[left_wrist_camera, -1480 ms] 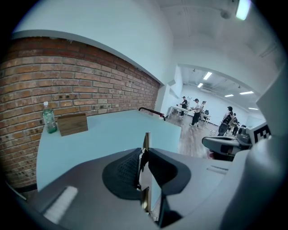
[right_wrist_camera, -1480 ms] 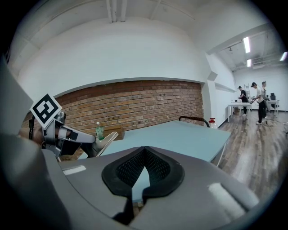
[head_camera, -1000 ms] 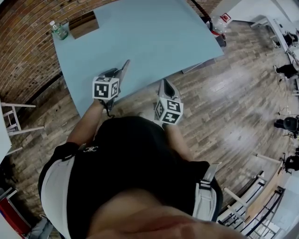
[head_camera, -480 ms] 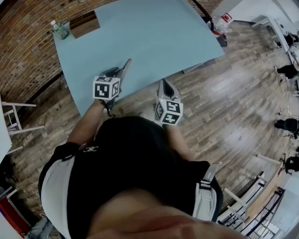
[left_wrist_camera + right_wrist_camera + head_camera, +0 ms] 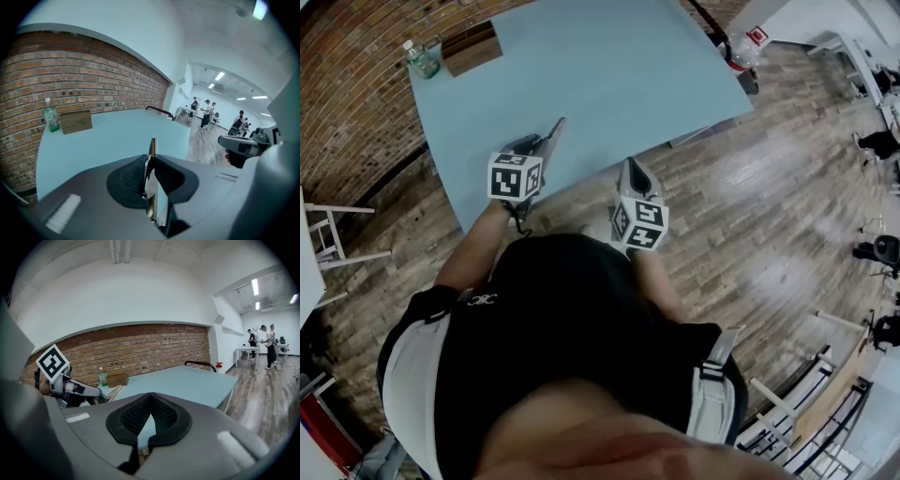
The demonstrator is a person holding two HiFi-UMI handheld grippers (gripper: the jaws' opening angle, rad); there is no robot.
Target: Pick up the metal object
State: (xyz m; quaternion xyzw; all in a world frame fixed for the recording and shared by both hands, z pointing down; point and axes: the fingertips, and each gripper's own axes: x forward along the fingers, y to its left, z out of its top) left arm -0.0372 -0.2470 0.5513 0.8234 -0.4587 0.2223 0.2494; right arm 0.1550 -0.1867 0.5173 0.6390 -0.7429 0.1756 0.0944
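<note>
The metal object [image 5: 551,136] is a thin flat strip that sticks out forward over the near edge of the light blue table [image 5: 609,66]. My left gripper [image 5: 534,147] is shut on it. In the left gripper view the strip [image 5: 152,147] stands edge-on, pinched between the two black pads, with the left gripper [image 5: 150,159] held above the table. My right gripper [image 5: 630,174] hovers just off the table's near edge, to the right of the left one. Its jaws [image 5: 150,395] meet at the tips with nothing between them. From there the strip [image 5: 115,390] shows at the left.
A green bottle [image 5: 419,61] and a wooden block [image 5: 471,49] stand at the table's far left corner by the brick wall. A clear bottle [image 5: 741,47] sits beyond the far right corner. White stool legs [image 5: 337,234] stand at the left. People stand far off in the room.
</note>
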